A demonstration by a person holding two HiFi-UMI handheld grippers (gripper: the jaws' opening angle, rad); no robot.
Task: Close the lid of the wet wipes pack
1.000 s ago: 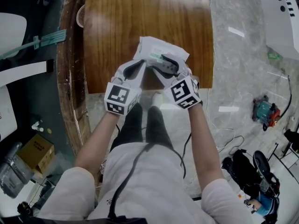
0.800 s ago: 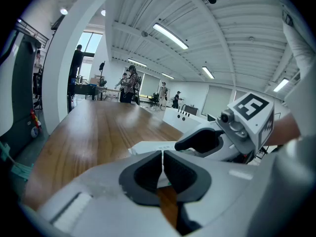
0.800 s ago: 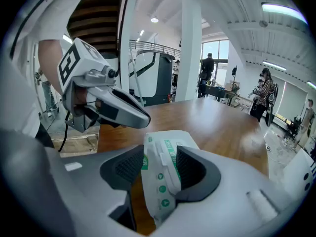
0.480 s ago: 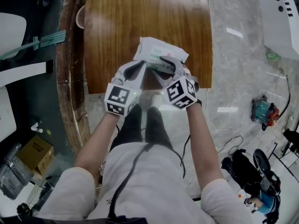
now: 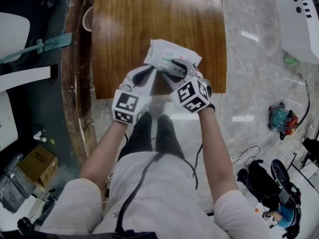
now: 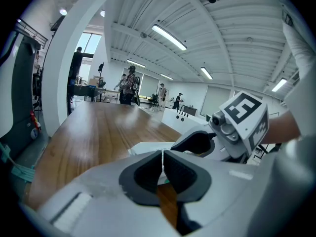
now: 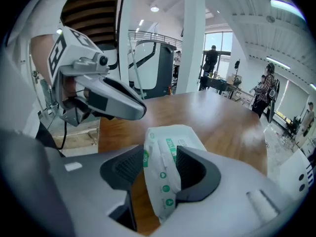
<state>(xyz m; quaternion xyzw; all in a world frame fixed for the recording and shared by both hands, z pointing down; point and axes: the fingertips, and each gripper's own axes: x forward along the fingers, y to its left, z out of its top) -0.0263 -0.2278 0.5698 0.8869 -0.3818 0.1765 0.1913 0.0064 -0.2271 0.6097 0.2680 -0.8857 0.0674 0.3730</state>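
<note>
Pack: a white wipes pack [image 5: 172, 53] with green print was in the upper centre of the head view, over the near end of the bench, with both tools on its near side.
Bench: the bench [image 5: 149, 14] had a brown wood top running to the upper edge of the head view (its near edge lay just under the tools).
Left tool: the left tool [image 6: 162, 163] was clenched, pads pressed together with only a thin white sliver of the pack's edge in the seam; the rest of the pack showed just behind.
Right tool: the right tool [image 7: 160, 168] was grasping the pack, one pad on each face, the pack standing on edge between them and sticking out past the jaws above and below.
Tools together: their tips were just beside each other at the pack, the marker cubes lower in the head view.
Lid: no view showed it clearly enough to say whether it was open or down.
Floor: the grey floor [image 5: 259, 73] took up the right of the head view, with cables on it.
Background: people [image 6: 129, 83] stood far back in the hall, in the left gripper view.
</note>
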